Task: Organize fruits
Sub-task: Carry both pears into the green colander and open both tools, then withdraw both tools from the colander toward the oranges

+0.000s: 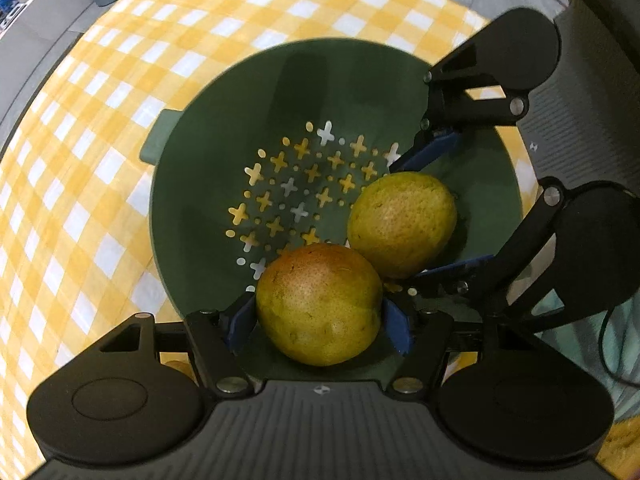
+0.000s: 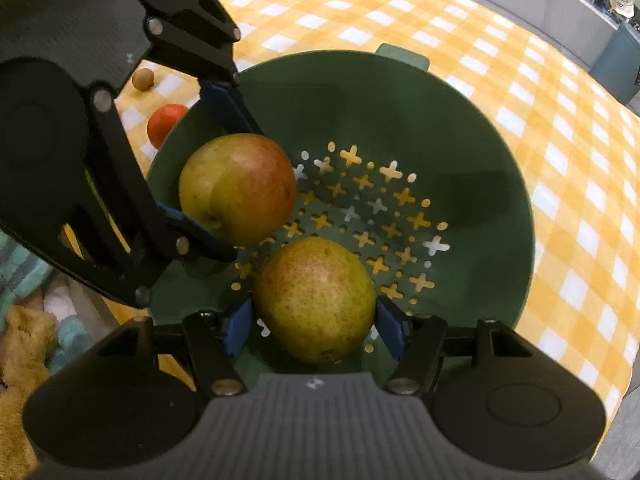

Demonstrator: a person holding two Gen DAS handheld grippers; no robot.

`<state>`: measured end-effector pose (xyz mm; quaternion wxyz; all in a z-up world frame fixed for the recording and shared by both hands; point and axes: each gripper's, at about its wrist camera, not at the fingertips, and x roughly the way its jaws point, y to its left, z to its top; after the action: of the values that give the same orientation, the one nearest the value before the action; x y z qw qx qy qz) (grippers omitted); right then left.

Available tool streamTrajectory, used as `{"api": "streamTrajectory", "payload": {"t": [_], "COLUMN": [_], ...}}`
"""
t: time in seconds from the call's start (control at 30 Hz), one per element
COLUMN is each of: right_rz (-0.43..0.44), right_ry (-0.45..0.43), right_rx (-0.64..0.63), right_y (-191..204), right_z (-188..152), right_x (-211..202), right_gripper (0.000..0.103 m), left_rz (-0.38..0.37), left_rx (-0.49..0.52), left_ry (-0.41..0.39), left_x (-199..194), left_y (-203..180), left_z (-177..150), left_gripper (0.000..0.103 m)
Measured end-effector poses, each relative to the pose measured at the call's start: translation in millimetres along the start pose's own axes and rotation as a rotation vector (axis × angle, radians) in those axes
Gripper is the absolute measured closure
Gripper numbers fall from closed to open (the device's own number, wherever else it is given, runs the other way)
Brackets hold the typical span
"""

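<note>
We hold a pear [image 1: 318,304] in the left fingers [image 1: 244,320] and another pear [image 2: 314,300] in the right fingers [image 2: 388,328], both pinched just above the colander [image 1: 192,200] floor.

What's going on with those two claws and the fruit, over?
Left claw gripping reddish pear. Right claw gripping green pear. Both over green colander. Nothing blocking.

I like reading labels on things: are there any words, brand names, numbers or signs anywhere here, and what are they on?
No readable words or numbers anywhere.
Small white mark, not letters, on the left tool's grey body.
The same mark on the right tool's body.
The two fruits and the green colander carry no label.
Shelf clutter in the far corners: too blurred to read.
</note>
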<state>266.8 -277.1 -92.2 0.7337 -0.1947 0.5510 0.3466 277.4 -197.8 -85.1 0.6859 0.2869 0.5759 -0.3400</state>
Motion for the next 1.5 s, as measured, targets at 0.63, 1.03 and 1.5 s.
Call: {"api": "streamTrajectory", "payload": {"t": [0.63,1.03,1.5], "right_rz": [0.037,-0.043,-0.135], "right_ry": [-0.033,-0.218,-0.56], "right_rx": [0.044,0.203,0.424], "right_y": [-3,28,128], "right_z": [-1,-23,-61], "right_x": [-26,-88,-79], "right_gripper": [0.03,0.03,0.034], "left_rz": [-0.044,0.031,0.181], "left_rx": [-0.047,-0.082,-0.244], "left_ry": [-0.02,-0.173,-0.297], "left_x": [-6,-93,-147], "left_y": [5,-13,-10], "left_z": [5,-33,-141], "left_gripper": [0.018,0.018,0.018]}}
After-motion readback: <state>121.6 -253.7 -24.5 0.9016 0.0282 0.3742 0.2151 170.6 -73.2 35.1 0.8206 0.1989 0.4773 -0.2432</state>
